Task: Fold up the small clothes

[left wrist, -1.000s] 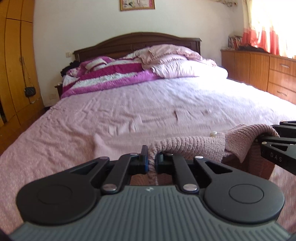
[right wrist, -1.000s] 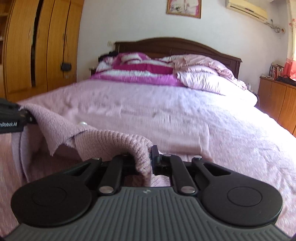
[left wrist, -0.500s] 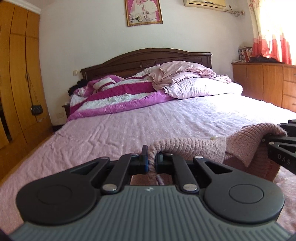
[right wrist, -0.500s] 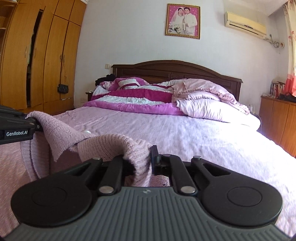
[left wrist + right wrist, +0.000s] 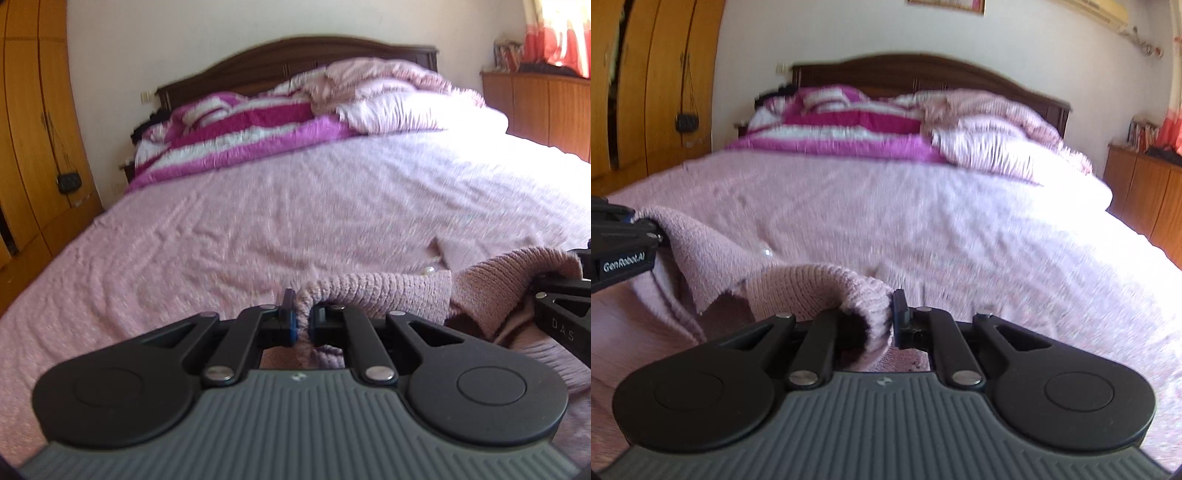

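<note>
Both jaws clamp pink knit garment (image 5: 388, 291) edge | left gripper (image 5: 303, 325) | right gripper (image 5: 892, 321) | bedspread (image 5: 258, 221) ahead open

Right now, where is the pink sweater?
The pink sweater hangs between the left claw and right claw, pinched by both, low over the bed.

The left hand-held gripper (image 5: 302, 321) and right hand-held gripper (image 5: 890, 317) sit side by side (both clamped tight), angled slightly downward.

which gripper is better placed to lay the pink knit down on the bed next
Neither alone, probably. The left gripper and right gripper are both shut on the pink knit garment, one at each end of its top edge, above the bedspread.
</note>
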A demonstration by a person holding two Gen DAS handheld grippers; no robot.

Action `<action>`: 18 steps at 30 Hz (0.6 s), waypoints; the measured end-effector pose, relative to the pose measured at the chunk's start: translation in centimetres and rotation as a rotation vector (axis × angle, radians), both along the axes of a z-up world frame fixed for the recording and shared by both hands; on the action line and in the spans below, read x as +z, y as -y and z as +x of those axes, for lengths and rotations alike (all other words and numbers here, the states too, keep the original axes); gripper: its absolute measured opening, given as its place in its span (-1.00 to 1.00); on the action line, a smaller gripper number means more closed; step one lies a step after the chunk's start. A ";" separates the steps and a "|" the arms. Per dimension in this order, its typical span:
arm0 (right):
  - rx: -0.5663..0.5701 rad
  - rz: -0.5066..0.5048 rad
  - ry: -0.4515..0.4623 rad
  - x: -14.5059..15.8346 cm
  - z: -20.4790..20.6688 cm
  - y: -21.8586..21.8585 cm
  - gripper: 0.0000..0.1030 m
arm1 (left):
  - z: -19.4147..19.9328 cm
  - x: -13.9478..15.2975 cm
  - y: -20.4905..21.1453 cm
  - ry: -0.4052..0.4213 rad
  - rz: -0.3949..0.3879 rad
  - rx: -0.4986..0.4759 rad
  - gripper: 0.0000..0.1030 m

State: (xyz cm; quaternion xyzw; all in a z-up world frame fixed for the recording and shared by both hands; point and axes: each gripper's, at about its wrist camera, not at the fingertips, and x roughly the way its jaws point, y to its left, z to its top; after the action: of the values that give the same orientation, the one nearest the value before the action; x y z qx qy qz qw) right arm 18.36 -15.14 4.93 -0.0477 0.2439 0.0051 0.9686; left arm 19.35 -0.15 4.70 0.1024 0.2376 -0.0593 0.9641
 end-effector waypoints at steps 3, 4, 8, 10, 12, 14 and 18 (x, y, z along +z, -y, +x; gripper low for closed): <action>-0.010 0.021 -0.045 -2.2 1.6 0.2 -0.79 | 1.2 -1.7 -0.1 -0.057 -0.003 0.011 -0.80; -0.011 0.028 -0.054 -2.8 1.7 0.2 -0.79 | 1.5 -2.1 -0.1 -0.072 -0.006 0.011 -0.79; -0.004 0.028 -0.051 -3.9 2.3 0.0 -0.56 | 1.7 -2.6 -0.5 -0.095 -0.013 0.011 -0.79; -0.006 0.028 -0.053 -3.9 2.2 0.0 -0.48 | 1.7 -2.1 -0.5 -0.111 -0.013 0.009 -0.78; -0.011 0.048 -0.056 -3.5 2.0 0.5 -0.26 | 1.3 -1.2 -1.0 -0.119 -0.028 0.007 -0.69; -0.020 0.085 -0.055 -2.9 1.4 1.2 -0.08 | 0.7 -0.3 -1.3 -0.111 -0.031 0.017 -0.19; -0.012 0.133 -0.040 -1.4 -1.0 2.7 0.08 | -0.8 1.4 -2.3 -0.095 -0.040 0.014 -0.04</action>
State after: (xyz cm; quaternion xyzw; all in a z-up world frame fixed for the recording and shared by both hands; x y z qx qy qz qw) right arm 17.39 -17.82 3.53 0.0183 0.2625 0.0164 0.9646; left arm 18.54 2.13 6.10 0.0785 0.2826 -0.0623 0.9540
